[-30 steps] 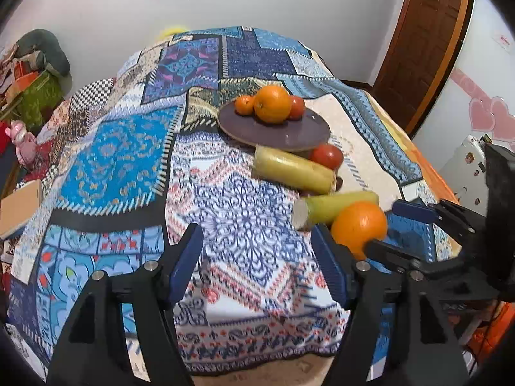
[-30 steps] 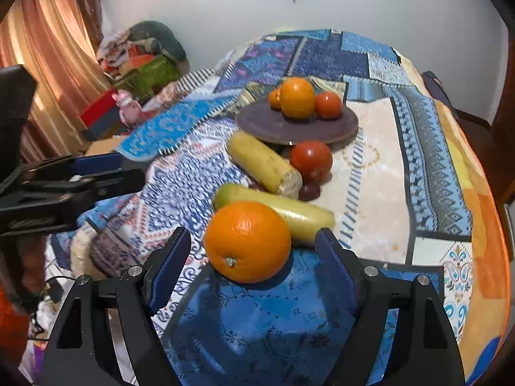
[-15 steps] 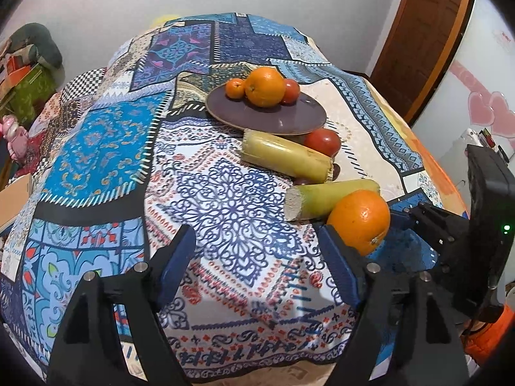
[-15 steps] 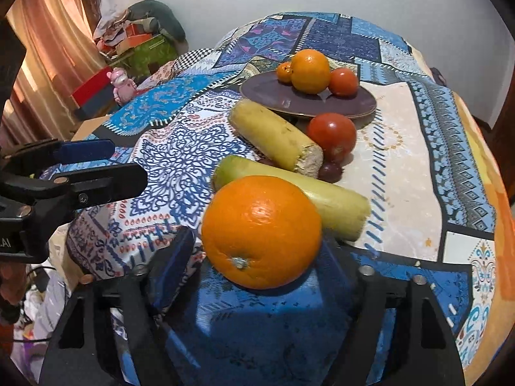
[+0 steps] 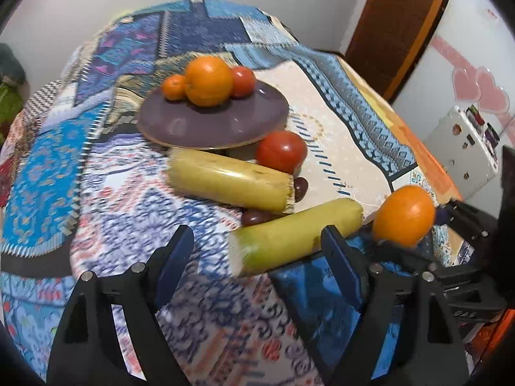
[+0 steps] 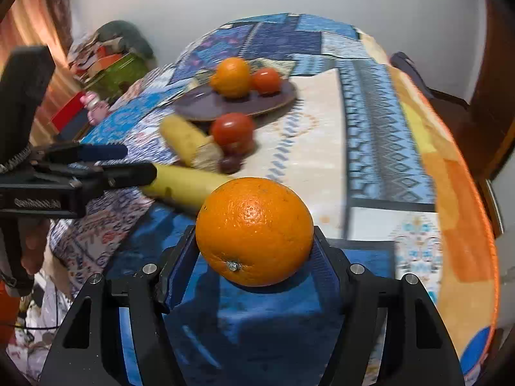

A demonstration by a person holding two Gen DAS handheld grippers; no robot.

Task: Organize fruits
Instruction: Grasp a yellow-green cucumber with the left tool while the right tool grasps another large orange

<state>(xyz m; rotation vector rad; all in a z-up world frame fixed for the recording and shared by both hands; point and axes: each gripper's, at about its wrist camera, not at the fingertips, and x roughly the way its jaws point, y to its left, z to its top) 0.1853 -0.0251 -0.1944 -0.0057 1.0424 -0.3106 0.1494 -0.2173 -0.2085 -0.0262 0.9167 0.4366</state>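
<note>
My right gripper (image 6: 254, 238) is shut on a large orange (image 6: 254, 231), its blue pads pressing both sides; this orange (image 5: 404, 215) shows at the right of the left wrist view. My left gripper (image 5: 257, 241) hangs over the near yellow-green stalk (image 5: 296, 231). Its jaws are opening, and the stalk's cut end lies between them untouched. A second stalk (image 5: 228, 180) and a tomato (image 5: 281, 151) lie just beyond. The purple plate (image 5: 180, 128) behind them holds an orange (image 5: 209, 80), a mandarin (image 5: 173, 87) and a small tomato (image 5: 243, 81).
Small dark fruits (image 5: 301, 188) lie between the stalks. A patchwork cloth (image 5: 42, 167) covers the surface and drops away just in front of both grippers. A wooden door (image 5: 402, 25) and a white box (image 5: 463, 148) stand at the right, piled clutter (image 6: 112, 61) at the left.
The left gripper came forward and down over the near stalk, its jaws spreading wider. The right gripper moved in around the large orange and closed its pads on it.
</note>
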